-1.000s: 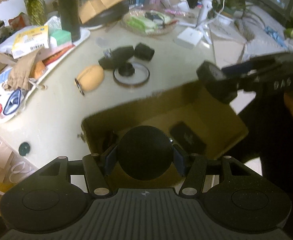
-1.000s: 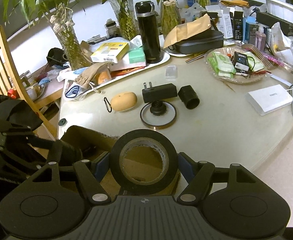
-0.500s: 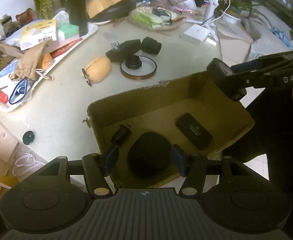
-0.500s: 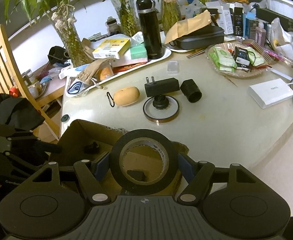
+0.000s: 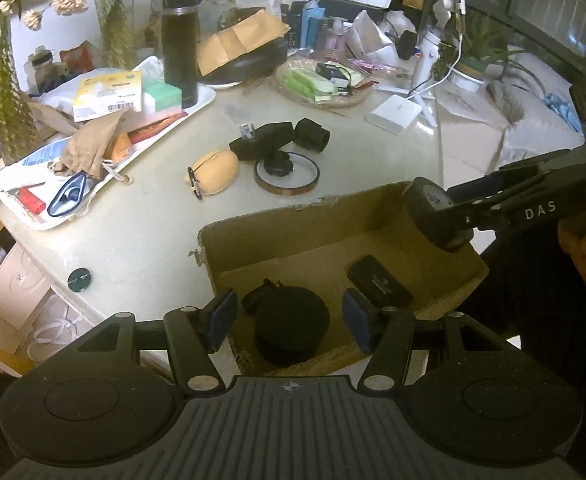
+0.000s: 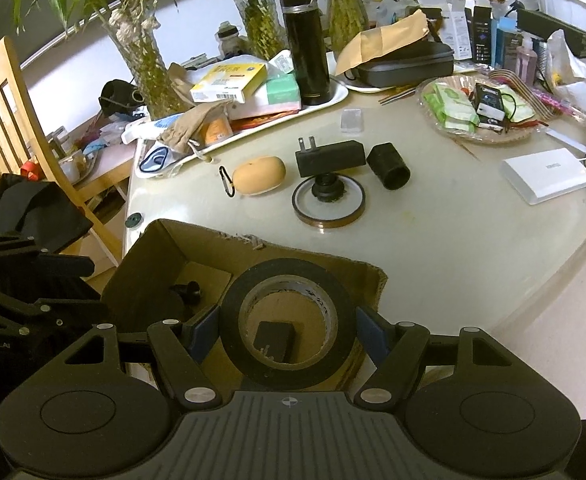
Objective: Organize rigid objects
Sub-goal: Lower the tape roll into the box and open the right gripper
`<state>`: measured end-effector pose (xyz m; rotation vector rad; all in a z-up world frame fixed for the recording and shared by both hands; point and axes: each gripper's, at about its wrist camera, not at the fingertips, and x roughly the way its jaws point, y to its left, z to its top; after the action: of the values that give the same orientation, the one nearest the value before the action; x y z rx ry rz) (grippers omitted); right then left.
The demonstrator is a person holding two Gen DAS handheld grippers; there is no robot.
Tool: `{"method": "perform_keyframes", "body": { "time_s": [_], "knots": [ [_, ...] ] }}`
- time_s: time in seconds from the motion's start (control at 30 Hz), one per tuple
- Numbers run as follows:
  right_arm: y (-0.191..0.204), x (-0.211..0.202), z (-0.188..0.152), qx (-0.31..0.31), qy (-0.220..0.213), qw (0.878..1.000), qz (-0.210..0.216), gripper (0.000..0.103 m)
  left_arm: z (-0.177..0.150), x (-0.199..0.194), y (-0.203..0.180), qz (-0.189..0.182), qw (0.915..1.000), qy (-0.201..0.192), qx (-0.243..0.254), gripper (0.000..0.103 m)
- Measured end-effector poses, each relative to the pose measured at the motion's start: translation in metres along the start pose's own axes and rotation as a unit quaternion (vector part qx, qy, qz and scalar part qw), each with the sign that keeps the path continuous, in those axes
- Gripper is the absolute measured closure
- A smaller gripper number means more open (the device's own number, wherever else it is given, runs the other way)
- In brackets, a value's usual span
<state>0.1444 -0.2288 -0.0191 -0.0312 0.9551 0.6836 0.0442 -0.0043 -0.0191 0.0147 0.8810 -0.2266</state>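
My left gripper [image 5: 289,312] hangs open over a cardboard box [image 5: 293,228]. Below its pads, on the box floor, lies a round black case [image 5: 291,326] that neither pad touches. A flat black case [image 5: 379,286] and a small black piece [image 5: 259,298] lie there too. My right gripper [image 6: 288,330] is shut on a black tape roll [image 6: 289,280], held above the box [image 6: 153,264]. On the table beyond are a tan pouch [image 6: 259,174], a black plug adapter [image 6: 331,158], a black cylinder [image 6: 389,166] and an amber tape ring [image 6: 329,216].
A white tray [image 6: 333,98] of boxes, bags and a black flask [image 6: 305,40] runs along the far left. Plant vases stand behind it. A basket of packets [image 6: 477,108] and a white power bank [image 6: 545,174] are at the right, a wooden chair [image 6: 1,96] at the left.
My left gripper has pulled up and back from the round black case, which now lies small on the box floor. The right gripper still holds the tape roll over the box.
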Motion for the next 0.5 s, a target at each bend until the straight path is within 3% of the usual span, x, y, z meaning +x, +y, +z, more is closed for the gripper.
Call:
{"method": "perform_keyframes", "body": {
  "time_s": [0.33,0.37,0.4,0.5],
  "knots": [
    [0.013,0.012,0.012,-0.030,-0.003,1.000,-0.007,0.028,-0.001,-0.001,0.009,-0.001,0.9998,-0.004,-0.020,0.046],
    [0.014,0.014,0.014,-0.034,-0.006,0.999,-0.015,0.025,-0.001,-0.001,0.009,-0.001,0.9998,-0.005,-0.020,0.046],
    [0.015,0.015,0.015,-0.034,-0.009,0.999,-0.022,0.016,0.000,-0.001,0.009,-0.001,0.9998,-0.005,-0.020,0.046],
    [0.012,0.017,0.017,-0.025,-0.014,0.999,-0.022,0.012,-0.002,-0.001,0.010,0.000,0.9997,-0.005,-0.022,0.046]
  ]
}}
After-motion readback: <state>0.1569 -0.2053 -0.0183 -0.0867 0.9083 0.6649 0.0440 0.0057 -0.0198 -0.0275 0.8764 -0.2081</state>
